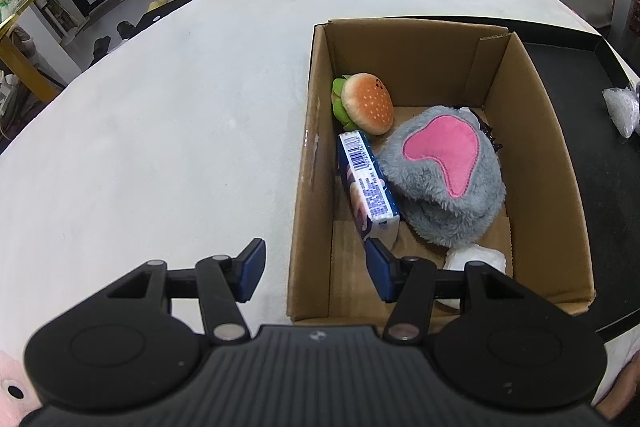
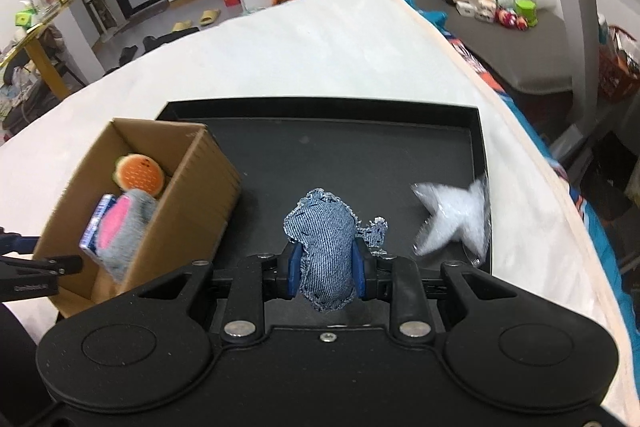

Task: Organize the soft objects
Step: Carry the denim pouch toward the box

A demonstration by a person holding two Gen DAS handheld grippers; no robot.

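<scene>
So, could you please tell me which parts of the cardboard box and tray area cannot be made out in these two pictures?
- Left wrist view: the white soft item in the cardboard box is partly hidden by the left hand-held gripper.
- Left wrist view: the clear bag is cut off by the right edge.
- Right wrist view: the same bag on the black tray is motion-blurred.
- Right wrist view: the denim toy has its lower end hidden behind the right hand-held gripper.

Tongs [image 2: 325, 273] clamping denim pouch [image 2: 326, 247], black tray [image 2: 360, 147]
</scene>
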